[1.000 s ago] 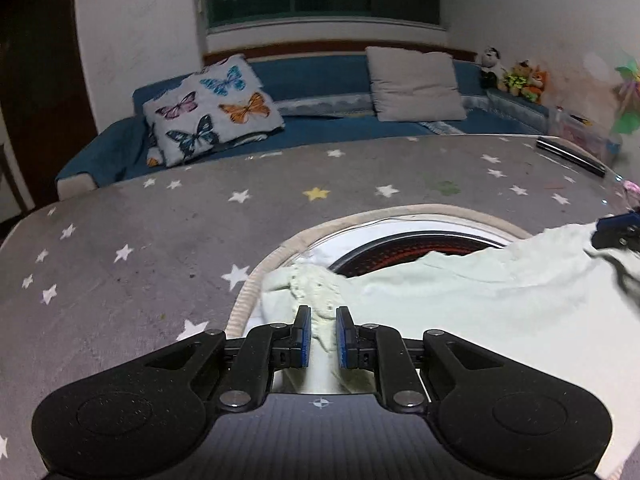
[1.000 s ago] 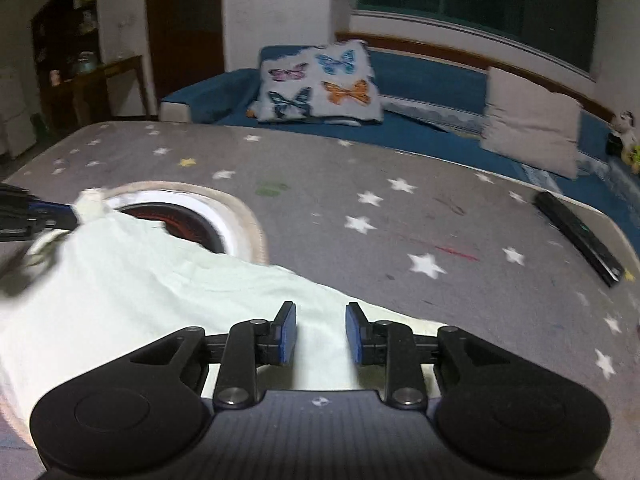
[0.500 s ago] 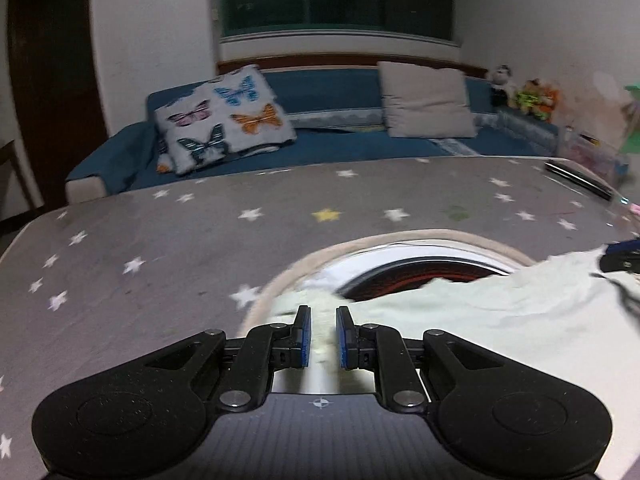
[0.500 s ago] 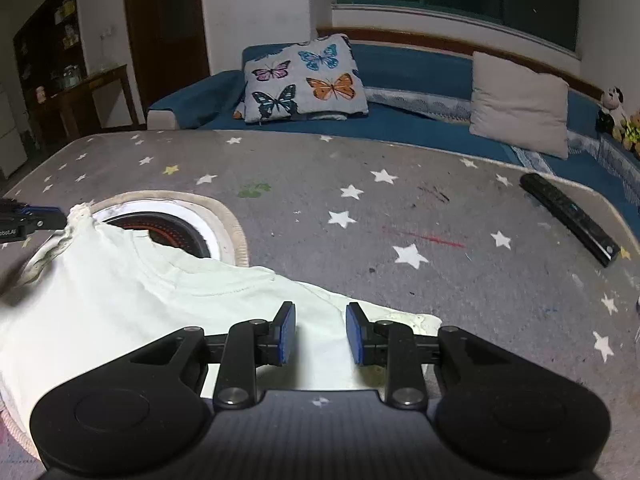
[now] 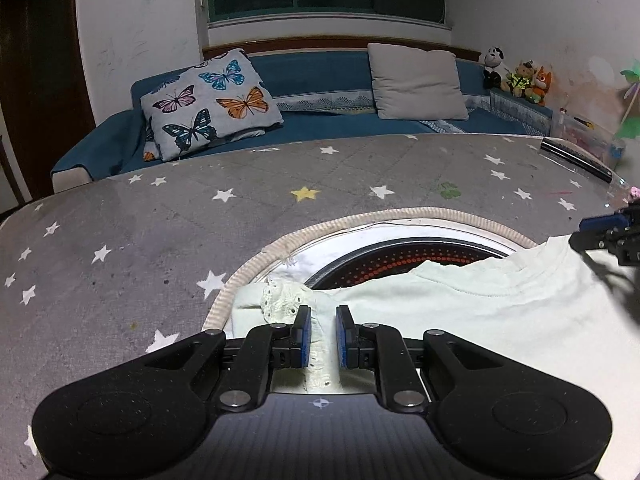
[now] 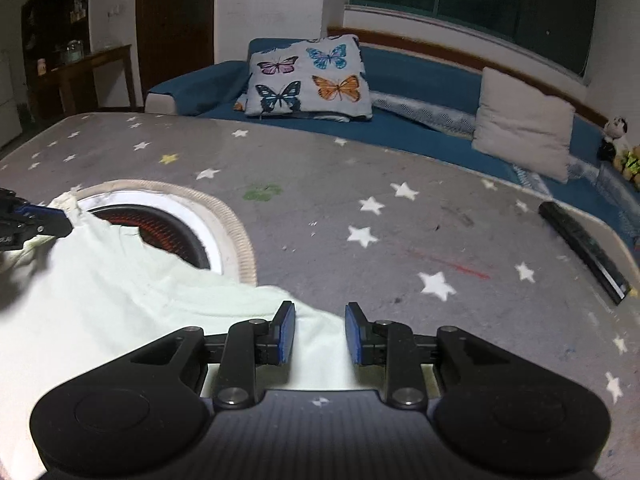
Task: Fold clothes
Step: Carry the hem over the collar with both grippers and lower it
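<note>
**Kid:** Grey table cloth with white stars (image 5: pixel 168 240) fills the room's middle, with a blue couch (image 5: pixel 328 76) behind. What is the left claw (image 5: pixel 322 330) doing?

**Helper:** Its two blue pads sit close together, pinching the lacy edge of the pale green cotton shirt (image 5: pixel 460 304). Cloth runs right up between them.

**Kid:** And the right claw (image 6: pixel 320 330)?

**Helper:** Its pads stand a bit wider. The shirt's other corner lies between them, but I cannot tell if they press on it.

**Kid:** Where is the shirt?

**Helper:** Flat on the table, partly covering a round hole with a red glowing ring (image 6: pixel 160 228) inside it. It stretches sideways from one claw to the other, so its long way runs between them.

**Kid:** Which claw is nearer?

**Helper:** Both are at it, one on each end. I think a fold would carry both ends forward, away from the claws, toward the couch.
</note>
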`<state>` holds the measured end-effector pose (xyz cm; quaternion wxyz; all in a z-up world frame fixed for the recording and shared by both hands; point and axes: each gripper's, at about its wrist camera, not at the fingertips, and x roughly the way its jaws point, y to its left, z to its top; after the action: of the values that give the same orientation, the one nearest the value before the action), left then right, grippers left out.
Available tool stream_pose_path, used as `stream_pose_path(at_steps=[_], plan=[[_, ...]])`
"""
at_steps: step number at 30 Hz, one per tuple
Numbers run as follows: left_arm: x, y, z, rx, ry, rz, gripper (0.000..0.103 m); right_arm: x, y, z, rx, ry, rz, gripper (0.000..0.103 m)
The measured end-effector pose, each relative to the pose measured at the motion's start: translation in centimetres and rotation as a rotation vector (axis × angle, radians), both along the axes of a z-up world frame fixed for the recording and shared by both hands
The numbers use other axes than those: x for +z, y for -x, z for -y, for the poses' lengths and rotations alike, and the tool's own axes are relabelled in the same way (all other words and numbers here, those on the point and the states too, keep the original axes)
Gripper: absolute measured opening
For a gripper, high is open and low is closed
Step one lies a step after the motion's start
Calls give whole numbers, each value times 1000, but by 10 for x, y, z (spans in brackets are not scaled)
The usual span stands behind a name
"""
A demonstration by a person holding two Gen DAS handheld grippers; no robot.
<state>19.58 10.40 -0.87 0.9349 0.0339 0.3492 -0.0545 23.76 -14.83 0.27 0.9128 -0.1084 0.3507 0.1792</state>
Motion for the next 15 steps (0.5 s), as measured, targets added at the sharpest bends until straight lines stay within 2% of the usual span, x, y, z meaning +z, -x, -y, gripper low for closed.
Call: stream_pose_path(at_steps=[3,7,9,10,13,15], plan=[[0,0,0,1,2,1,16,6,9,-5,52,-4,20,26],[0,1,0,3,3,4,16,10,30,-26,191,-5,19,28],[-1,1,0,3,5,6,16,9,39,-39,260,21,25,38],[-1,1,0,4,7,6,16,6,42,-46,282,44,28,39],[-1,2,-1,8,14,10,16,-5,37,-61,295,109,30,39],[-2,3,-2,8,18,13,17,-9,27,-61,262,103,20,39]])
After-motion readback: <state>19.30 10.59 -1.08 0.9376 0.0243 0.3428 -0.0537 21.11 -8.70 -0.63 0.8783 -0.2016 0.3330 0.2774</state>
